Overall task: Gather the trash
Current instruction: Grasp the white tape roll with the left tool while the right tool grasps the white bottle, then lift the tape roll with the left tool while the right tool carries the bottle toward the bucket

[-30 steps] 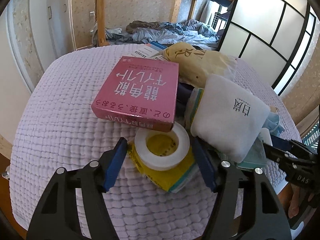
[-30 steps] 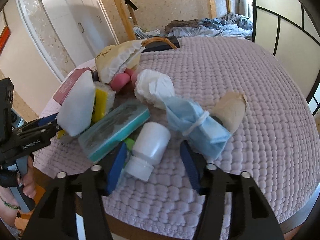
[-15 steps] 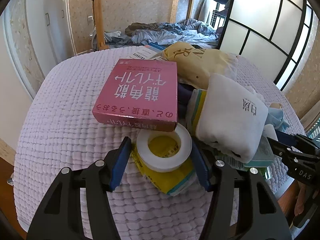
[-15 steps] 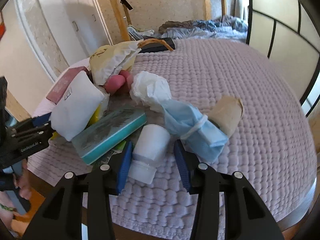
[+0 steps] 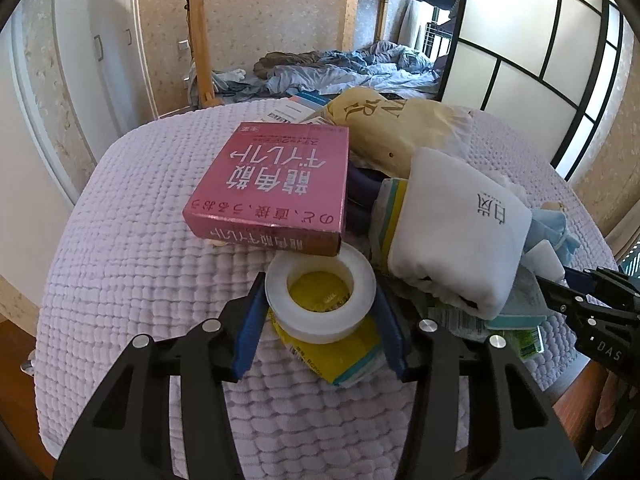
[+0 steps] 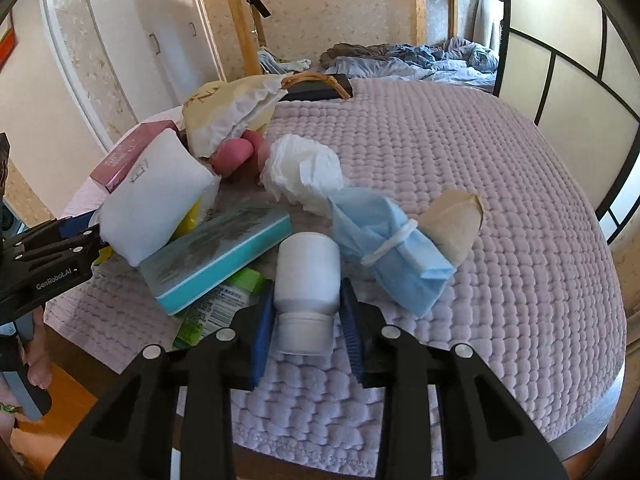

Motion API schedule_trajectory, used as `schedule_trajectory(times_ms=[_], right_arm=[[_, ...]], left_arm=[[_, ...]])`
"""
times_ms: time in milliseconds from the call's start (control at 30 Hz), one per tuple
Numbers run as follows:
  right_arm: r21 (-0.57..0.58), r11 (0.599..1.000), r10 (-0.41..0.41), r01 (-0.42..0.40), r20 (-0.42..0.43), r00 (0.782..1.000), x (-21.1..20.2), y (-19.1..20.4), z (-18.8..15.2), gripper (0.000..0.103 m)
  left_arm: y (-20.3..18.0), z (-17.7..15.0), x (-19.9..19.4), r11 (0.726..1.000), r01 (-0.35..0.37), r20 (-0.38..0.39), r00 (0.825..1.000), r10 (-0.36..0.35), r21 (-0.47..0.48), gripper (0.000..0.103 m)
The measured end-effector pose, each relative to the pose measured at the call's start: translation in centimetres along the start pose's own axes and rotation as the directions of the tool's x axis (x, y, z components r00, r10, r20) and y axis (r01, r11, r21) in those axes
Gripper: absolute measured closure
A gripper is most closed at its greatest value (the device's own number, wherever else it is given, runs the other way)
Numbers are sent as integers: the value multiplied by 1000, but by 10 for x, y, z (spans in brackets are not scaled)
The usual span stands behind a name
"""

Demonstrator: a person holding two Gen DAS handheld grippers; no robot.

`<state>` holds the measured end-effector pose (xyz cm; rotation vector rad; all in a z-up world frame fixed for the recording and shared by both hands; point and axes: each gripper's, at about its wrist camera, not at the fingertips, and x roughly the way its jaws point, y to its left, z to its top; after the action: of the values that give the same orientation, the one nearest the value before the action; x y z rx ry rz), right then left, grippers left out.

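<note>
Left wrist view: the left hand-held gripper (image 5: 320,312) is seen with its blue pads (image 5: 250,332) on both sides of a white tape roll (image 5: 320,300). Its jaws have just been closing, and the roll is now squeezed between them. The roll is gripped across its round side, likely so that it cannot slip out when lifted. It sits on a yellow packet (image 5: 352,356), just in front of a pink box (image 5: 276,188). A white pouch (image 5: 460,228) is leaned beside the box, on top of other small things.

From the right wrist view, the right hand-held gripper (image 6: 308,324) is seen closed on a white bottle (image 6: 308,276). Its jaws have just been closing too, and the bottle is held near its cap end, where it is narrow and easy to pinch. The bottle lies on its side, touching a teal box (image 6: 220,260) and a blue mask (image 6: 392,256). A white tissue (image 6: 304,172) is bunched up behind the mask.

All the trash is piled at one side of a table (image 6: 460,152) covered with a bumpy purple cloth. No bin can be seen in either view.

One thing is held in each gripper, so two pieces can probably be carried away at once. Nothing is lifted off the table yet.
</note>
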<state>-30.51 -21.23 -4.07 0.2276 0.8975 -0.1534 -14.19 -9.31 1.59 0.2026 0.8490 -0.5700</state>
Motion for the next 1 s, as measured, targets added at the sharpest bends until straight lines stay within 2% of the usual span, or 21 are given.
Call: schedule_trajectory(times_ms=[200, 433, 733, 900, 1000], right_arm=[[28, 998, 49, -48, -10, 999, -12, -9, -12, 71], [40, 997, 70, -69, -16, 997, -20, -10, -22, 71], [29, 997, 69, -68, -24, 997, -36, -8, -40, 71], [29, 997, 69, -68, -37, 997, -35, -2, -50, 71], [33, 997, 69, -68, -36, 997, -35, 3, -56, 71]], left_arm=[[1, -6, -10, 1000, 9, -4, 1000, -9, -9, 51], [2, -15, -23, 1000, 16, -4, 1000, -16, -18, 51], [3, -24, -34, 1000, 0, 5, 1000, 0, -27, 51], [1, -31, -25, 1000, -2, -19, 1000, 2, -13, 51], [-2, -33, -26, 1000, -6, -3, 1000, 6, 1, 44]])
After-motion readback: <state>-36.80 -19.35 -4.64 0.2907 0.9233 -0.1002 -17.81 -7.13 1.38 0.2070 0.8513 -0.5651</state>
